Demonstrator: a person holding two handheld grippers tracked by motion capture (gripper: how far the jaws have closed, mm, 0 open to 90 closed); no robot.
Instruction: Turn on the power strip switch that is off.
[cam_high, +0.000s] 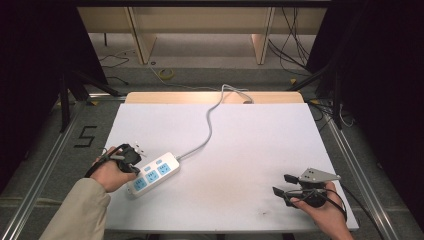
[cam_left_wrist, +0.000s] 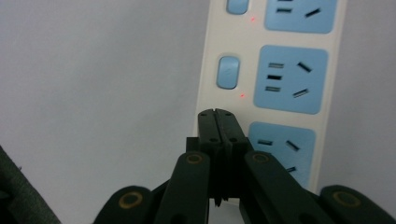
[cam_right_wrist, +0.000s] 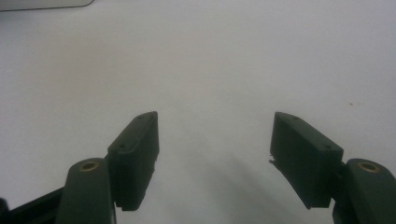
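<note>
White power strip (cam_high: 152, 174) with blue sockets lies at the near-left of the table (cam_high: 240, 145), its cord (cam_high: 210, 125) trailing off the far edge. Left gripper (cam_left_wrist: 218, 114) has jaws pressed together, empty, tip right over the strip's edge just below a blue rocker switch (cam_left_wrist: 228, 72), likely closed to act as one stiff poker for pressing it. Right gripper (cam_right_wrist: 215, 154) is spread, holding nothing, parked well apart at near-right, out of the way
</note>
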